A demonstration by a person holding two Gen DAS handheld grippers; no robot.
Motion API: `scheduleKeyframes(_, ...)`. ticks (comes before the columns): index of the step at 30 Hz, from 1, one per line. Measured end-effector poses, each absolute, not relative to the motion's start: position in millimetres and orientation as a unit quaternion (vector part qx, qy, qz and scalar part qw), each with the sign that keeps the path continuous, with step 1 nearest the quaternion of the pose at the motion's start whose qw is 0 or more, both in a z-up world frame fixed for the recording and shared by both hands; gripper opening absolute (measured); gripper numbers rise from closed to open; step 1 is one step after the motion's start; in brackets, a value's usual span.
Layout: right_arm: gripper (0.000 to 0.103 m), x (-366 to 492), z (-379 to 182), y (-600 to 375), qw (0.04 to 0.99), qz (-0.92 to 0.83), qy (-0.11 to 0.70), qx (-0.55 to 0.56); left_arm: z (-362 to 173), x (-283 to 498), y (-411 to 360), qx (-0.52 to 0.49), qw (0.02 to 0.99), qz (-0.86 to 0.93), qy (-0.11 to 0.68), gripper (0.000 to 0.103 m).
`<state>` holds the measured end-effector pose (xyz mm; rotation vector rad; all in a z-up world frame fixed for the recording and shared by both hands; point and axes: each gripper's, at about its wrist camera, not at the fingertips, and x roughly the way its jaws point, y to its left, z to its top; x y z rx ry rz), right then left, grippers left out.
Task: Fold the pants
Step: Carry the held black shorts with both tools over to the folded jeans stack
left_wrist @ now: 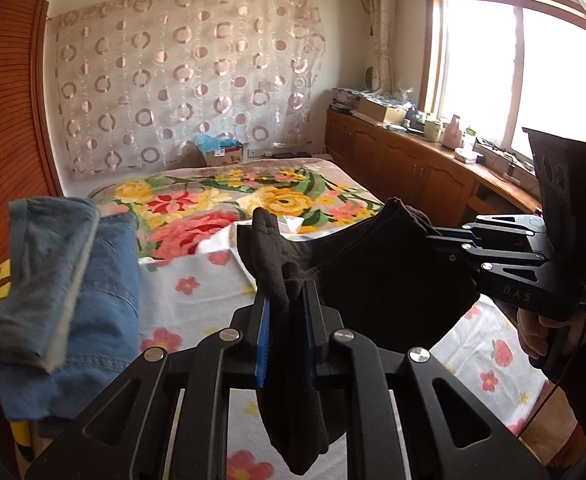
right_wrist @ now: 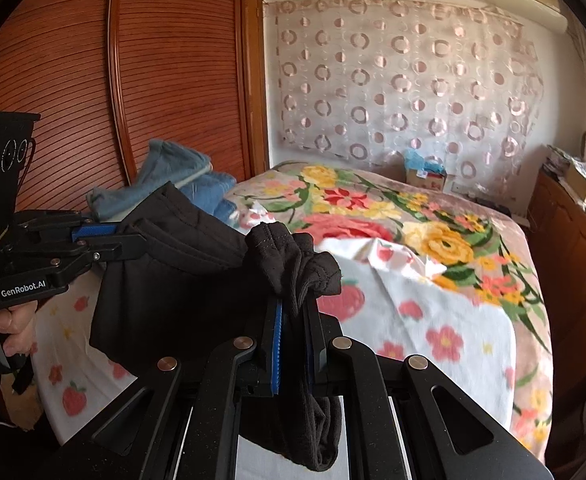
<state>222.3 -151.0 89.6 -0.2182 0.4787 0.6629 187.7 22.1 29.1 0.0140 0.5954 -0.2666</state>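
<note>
Reading "GenRobot.AI": left hand-held gripper (right_wrist: 133, 240)

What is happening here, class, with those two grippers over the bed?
A person holds a gripper in each hand and is folding dark pants. The left gripper is shut on one bunched edge of the fabric, and the right gripper is shut on another, so the pants hang lifted between them above the flowered bed. Blue folded clothes sit piled at the bed's side.

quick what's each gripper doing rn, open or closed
Left gripper: closed, fingers clamping the dark pants.
Right gripper: closed on another part of the same pants, which hang between the two, above the bed.
</note>
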Motion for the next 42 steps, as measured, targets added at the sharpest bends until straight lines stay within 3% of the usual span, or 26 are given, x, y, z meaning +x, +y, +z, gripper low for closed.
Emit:
scheduleKeyframes(25,0.009,322.9,104.8,-83.6,0.889,0.413,0.159,-0.116,94.4,191.4,129.9,0.004,0.975,-0.005,0.224,0.016)
scheduleKeyframes(42,0.009,398.7,85.5,-18.5,0.858,0.48,0.136,-0.12,83.6,187.0,182.0,-0.023,0.972,0.083,0.218,0.016)
